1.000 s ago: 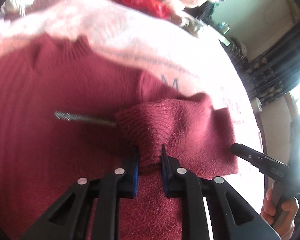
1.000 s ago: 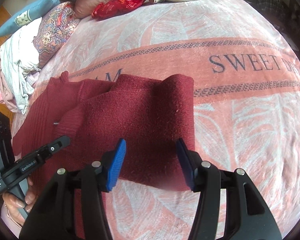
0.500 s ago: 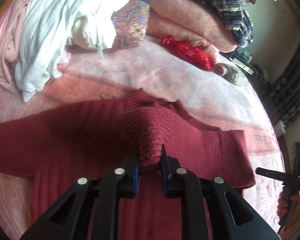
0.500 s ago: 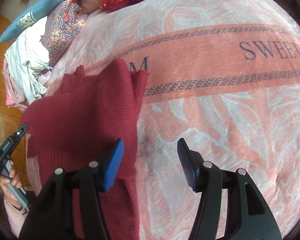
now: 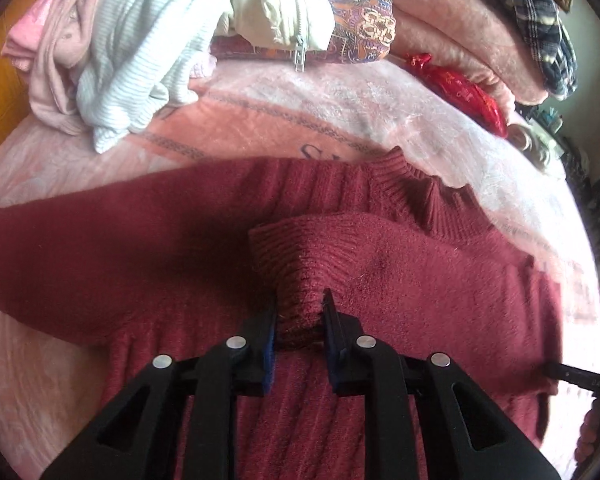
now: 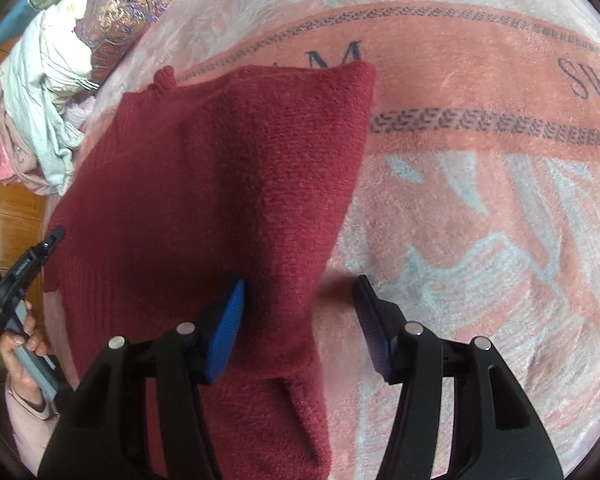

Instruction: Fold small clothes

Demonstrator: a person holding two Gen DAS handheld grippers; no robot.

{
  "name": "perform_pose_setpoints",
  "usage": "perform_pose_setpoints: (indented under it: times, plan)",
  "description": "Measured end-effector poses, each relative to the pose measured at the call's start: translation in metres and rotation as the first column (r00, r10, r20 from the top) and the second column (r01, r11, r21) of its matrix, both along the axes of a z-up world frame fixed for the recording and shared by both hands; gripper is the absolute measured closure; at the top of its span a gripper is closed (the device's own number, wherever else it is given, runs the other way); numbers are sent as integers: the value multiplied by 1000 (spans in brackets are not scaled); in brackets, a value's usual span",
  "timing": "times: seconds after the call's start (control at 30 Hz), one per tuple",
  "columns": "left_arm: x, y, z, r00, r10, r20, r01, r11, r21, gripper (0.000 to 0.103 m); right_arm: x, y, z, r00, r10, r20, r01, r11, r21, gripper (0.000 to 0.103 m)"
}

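A dark red knit sweater point(image 5: 420, 280) lies on a pink blanket point(image 5: 260, 120), collar toward the far right. My left gripper point(image 5: 300, 312) is shut on the ribbed cuff of a sleeve point(image 5: 296, 256) folded over the sweater's body. The other sleeve point(image 5: 60, 248) stretches out to the left. In the right wrist view the sweater point(image 6: 220, 184) lies folded on the blanket point(image 6: 480, 200). My right gripper point(image 6: 300, 300) is open and holds nothing; its left finger point(image 6: 228, 320) is over the sweater's lower edge and its right finger point(image 6: 370, 320) is over the blanket.
A pile of white and pink clothes point(image 5: 112, 36) and a patterned pillow point(image 5: 364, 24) lie at the blanket's far left. A folded pink blanket point(image 5: 460, 28) with a plaid cloth and a red bag point(image 5: 460, 88) lie at the far right. Wooden floor point(image 6: 8, 200) shows past the bed's left edge.
My left gripper has carried the sleeve cuff across the sweater's body. My right gripper has stayed open and shifted over the sweater's right edge.
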State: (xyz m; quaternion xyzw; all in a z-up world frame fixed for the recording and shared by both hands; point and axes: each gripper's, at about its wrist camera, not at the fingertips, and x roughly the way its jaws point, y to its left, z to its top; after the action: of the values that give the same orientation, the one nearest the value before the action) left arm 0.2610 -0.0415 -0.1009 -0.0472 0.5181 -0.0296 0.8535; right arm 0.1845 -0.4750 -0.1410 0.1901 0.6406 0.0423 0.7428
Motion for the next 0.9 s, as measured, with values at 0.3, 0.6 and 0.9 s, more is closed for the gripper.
perform_pose_setpoints:
  times: [0.3,0.6,0.9]
  plan:
    - [0,1,-31,999,-1,-49,5,998,70,68,0,13,-2,999,32,10,-31,994,-100,50]
    - [-13,72,17,998,55,-42,-54,998,28,21,-5,24,53,994,28,104,-16,993,-116,42]
    - [-29,249,10,942,326,-79,-316,941,120,9,8,84,47,993,104,59,-97,988,-117,39]
